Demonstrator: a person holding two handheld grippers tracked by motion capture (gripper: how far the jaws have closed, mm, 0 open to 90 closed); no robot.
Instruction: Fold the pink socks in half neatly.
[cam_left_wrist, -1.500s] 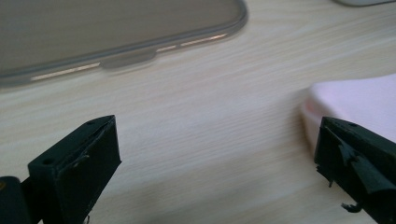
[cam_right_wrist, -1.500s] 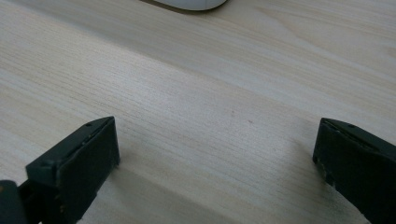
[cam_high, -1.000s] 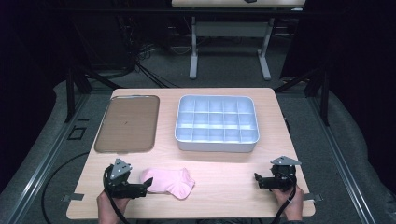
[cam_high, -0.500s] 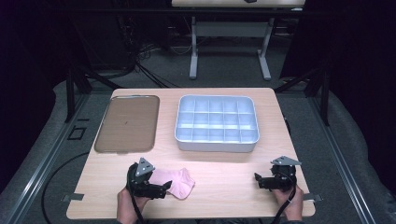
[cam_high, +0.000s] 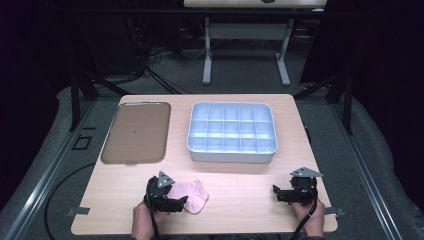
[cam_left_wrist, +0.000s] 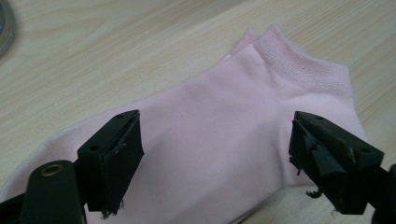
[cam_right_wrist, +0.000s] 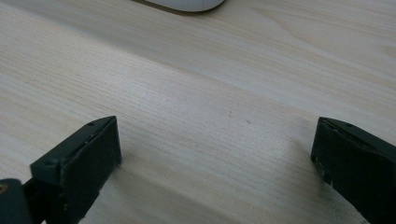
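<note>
At the near edge of the tabletop (cam_high: 240, 210), the left gripper (cam_left_wrist: 215, 158) is coming down over a pink sock (cam_left_wrist: 224, 140) lying flat on the wood, its jaws just having been closing but still standing wide, one to each side of the fabric and neither pad pressing it yet. The sock's ribbed cuff (cam_left_wrist: 299, 60) is pointing away from the gripper, with the foot part spreading out beneath the jaws. In the high view the sock (cam_high: 196, 194) is lying near the front, left of centre, with the left gripper (cam_high: 175, 202) at its near-left end.

To take it cleanly, the gripper is probably best lowered until the pads brush the tabletop, so that closing gathers both layers into a fold rather than sliding over the top one. A bite near the middle of the foot looks safer than one at the thin edge, which could slip out.

Over to the right, the right gripper (cam_high: 280, 195) is resting near the front edge with its jaws wide apart and only bare wood between them.

Farther back, a white compartment tray (cam_high: 231, 150) and a dark flat tray (cam_high: 135, 132) are sitting side by side, well apart from the sock.
</note>
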